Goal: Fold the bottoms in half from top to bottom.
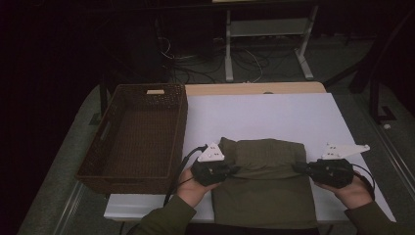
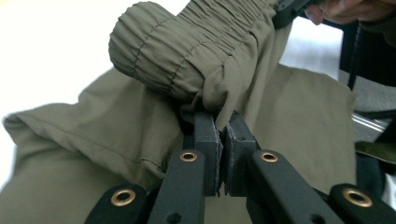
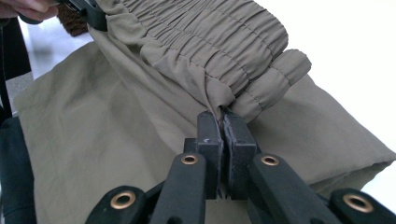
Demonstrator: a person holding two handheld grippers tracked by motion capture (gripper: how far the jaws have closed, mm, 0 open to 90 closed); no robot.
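At the near edge of the white table (image 1: 264, 107), the olive trousers (image 1: 266, 188) lie half folded. Left gripper (image 1: 230, 170) has its jaws clamped tight on the gathered elastic waistband (image 2: 196, 51) at its left end, right gripper (image 1: 299, 167) the same at the right end. Thin pinches, both; uneven pulling could slip the cloth free or skew the fold. Farther left waits the wicker basket (image 1: 177, 128), and any sagging fabric could catch its rim.
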